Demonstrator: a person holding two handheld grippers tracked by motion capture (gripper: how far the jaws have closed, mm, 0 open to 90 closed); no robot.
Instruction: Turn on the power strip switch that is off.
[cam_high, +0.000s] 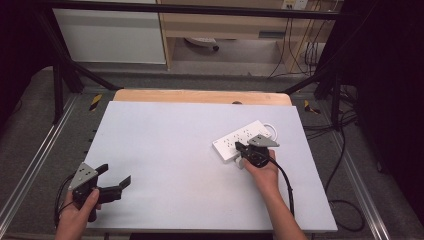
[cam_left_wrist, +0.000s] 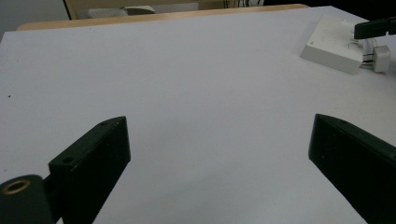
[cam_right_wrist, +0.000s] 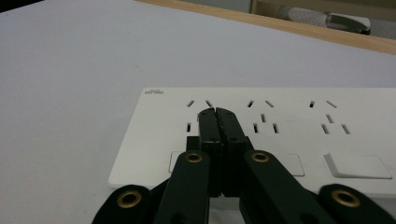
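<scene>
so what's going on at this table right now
A person is working a two-jaw gripper in each hand over a white table. The right gripper has its jaws shut together, with the tips over the top face of a white power strip, near its sockets and switches. A small white plug lies beside the strip. The left gripper is open near the table's front left corner, holding nothing.

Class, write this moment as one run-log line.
left gripper: open, idle | right gripper: shut, tips over white plastic power strip | contact: unclear | grey table
</scene>
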